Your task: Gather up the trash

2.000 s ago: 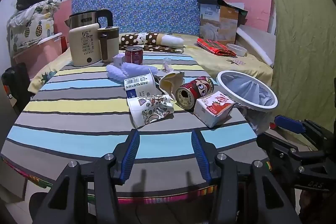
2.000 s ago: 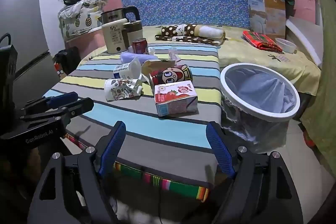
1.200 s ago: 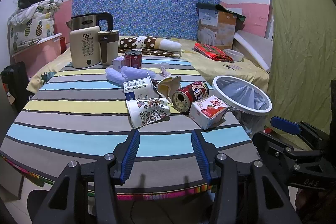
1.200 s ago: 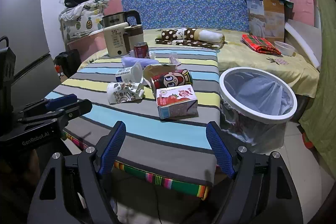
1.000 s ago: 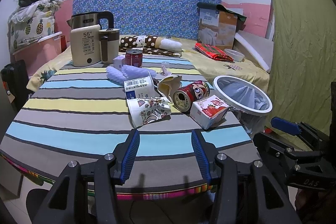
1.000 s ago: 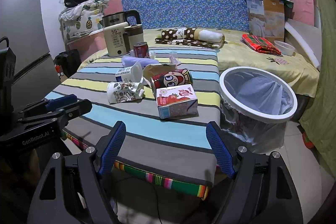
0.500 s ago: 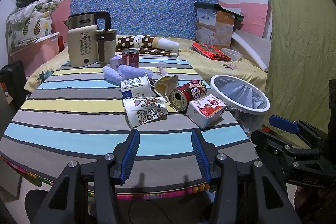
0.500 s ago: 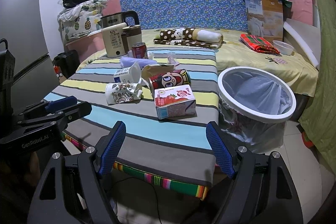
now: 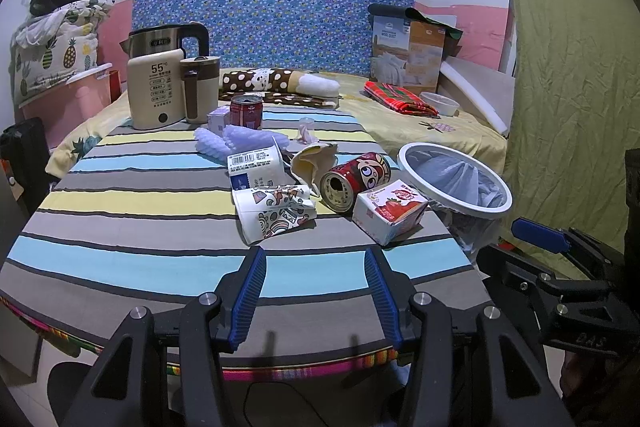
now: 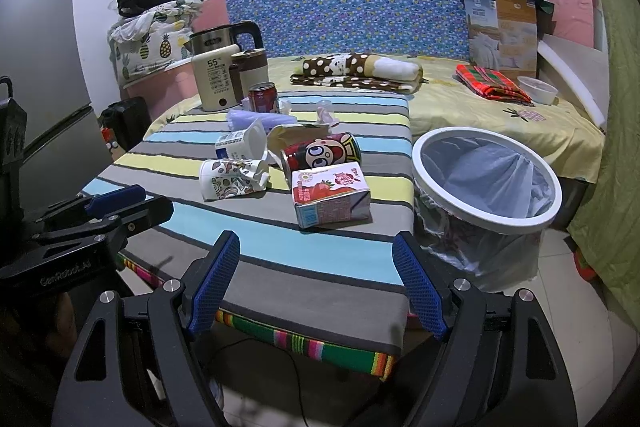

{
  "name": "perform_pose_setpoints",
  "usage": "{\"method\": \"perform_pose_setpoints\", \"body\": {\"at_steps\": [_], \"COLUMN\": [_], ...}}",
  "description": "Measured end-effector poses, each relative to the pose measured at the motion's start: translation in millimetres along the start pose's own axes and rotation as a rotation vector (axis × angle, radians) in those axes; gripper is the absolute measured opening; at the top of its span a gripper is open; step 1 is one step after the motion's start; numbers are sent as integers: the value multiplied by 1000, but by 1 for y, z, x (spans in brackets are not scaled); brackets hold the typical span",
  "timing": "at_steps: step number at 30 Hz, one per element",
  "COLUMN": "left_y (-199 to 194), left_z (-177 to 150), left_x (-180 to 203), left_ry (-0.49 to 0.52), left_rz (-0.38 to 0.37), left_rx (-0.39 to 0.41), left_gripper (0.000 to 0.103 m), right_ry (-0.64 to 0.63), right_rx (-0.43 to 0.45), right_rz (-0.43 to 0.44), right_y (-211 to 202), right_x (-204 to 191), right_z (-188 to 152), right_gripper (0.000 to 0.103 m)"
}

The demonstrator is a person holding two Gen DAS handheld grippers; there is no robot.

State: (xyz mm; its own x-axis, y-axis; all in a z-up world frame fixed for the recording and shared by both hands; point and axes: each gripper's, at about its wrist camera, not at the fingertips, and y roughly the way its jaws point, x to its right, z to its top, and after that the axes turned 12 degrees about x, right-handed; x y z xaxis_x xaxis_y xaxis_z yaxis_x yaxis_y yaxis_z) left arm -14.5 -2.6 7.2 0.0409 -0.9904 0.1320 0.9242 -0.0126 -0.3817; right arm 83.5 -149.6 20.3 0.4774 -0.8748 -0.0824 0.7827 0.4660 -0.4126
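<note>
Striped table carrying a cluster of trash near its right edge; nothing collected yet, judging by the layout.

Waste bin, white rim, thin plastic liner: standing on the floor just beside the table's right edge, mouth open upward. Liner soft; likely to shift if struck.

Milk carton, strawberry print: lying on its side, closest of the trash to the near edge and to the bin. Probably empty, so light; walls likely to buckle under a hard squeeze. Best taken across the narrow faces, mid-body.

Red cartoon can: on its side just behind the carton, opened end toward the near edge. Thin metal, stiff enough but smooth and free to roll. Best gripped across the barrel.

Printed paper cup: crushed, on its side, left of the can. Very light, soft; pinch anywhere on the crumpled wall.

White barcoded cup and torn beige paper: behind those, touching the pile. Light, flimsy.

Upright red can near the far edge, by the kettle; full or empty, cannot tell.

Left tongs: released, nothing between the pads, over the near edge.
Right tongs: spread wide, empty, over the near right corner.
</note>
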Motion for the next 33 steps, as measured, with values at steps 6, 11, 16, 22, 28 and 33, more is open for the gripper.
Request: {"method": "perform_pose_setpoints", "body": {"at_steps": [6, 11, 16, 22, 28, 33], "left_y": [0, 0, 0, 0, 0, 4], "left_z": [0, 0, 0, 0, -1, -2], "left_x": [0, 0, 1, 1, 1, -1], "left_ry": [0, 0, 0, 0, -2, -6], "left_rz": [0, 1, 1, 2, 4, 15], "left_rx": [-1, 0, 0, 0, -3, -10], "left_gripper": [51, 51, 51, 51, 51, 51], "right_ry": [1, 0, 1, 1, 2, 3], "right_rx": [-1, -1, -1, 0, -1, -5], "right_rz": [1, 1, 1, 0, 0, 0], "right_y": [0, 0, -1, -1, -1, 0], "right_x": [1, 1, 1, 2, 2, 3], "right_z": [0, 0, -1, -1, -1, -2], "right_gripper": [80, 80, 80, 80, 80, 80]}}
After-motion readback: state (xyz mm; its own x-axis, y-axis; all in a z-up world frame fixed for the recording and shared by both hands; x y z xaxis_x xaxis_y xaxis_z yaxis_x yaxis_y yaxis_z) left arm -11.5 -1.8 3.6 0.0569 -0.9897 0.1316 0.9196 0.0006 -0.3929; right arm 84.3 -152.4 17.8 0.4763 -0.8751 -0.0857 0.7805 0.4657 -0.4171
